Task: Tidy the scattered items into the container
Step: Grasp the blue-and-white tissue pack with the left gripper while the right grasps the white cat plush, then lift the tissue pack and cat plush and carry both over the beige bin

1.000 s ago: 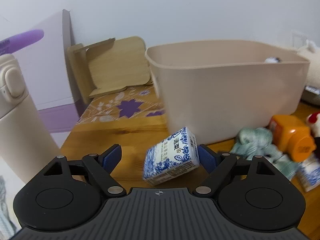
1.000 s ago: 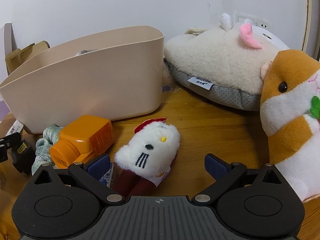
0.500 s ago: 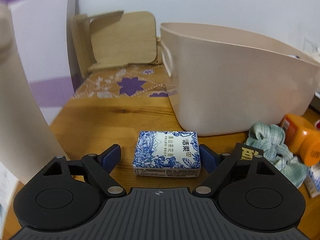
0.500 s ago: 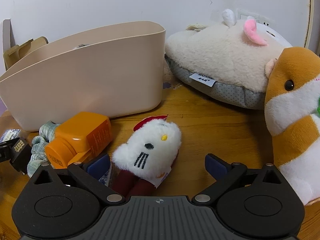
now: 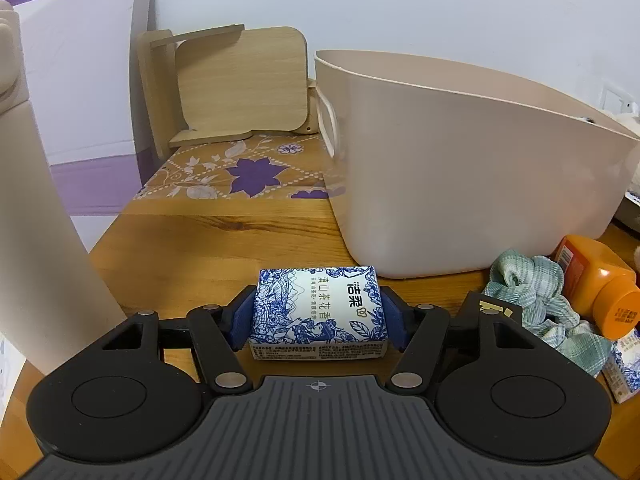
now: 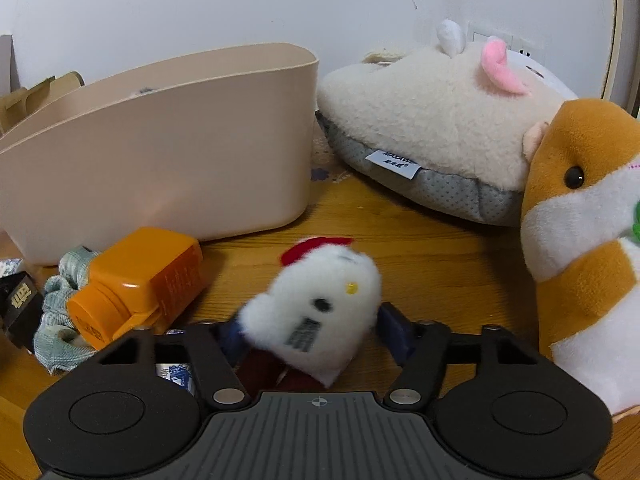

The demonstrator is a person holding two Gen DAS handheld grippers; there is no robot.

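1. The tissue pack [image 5: 318, 312] has a shiny printed wrap, blue and white, a bit crinkly.
2. The container [image 5: 460, 168] is smooth beige plastic with a soft, dull shine.
3. The table [image 5: 220, 248] is smooth wood with lines of grain.
4. The left gripper [image 5: 318, 316] is matt black plastic with little shiny metal pins and blue rubbery pads [image 5: 242, 318].
5. The orange bottle [image 6: 140, 280] is glossy plastic.
6. The green cloth [image 5: 528, 292] looks soft and woven.
7. The small white plush toy [image 6: 316, 308] is fluffy.
8. The slipper [image 6: 424, 128] is woolly on top, with a grey dotted edge.
9. The hamster toy [image 6: 584, 216] has short, soft fur.
10. The far stand [image 5: 240, 80] is pale smooth wood.
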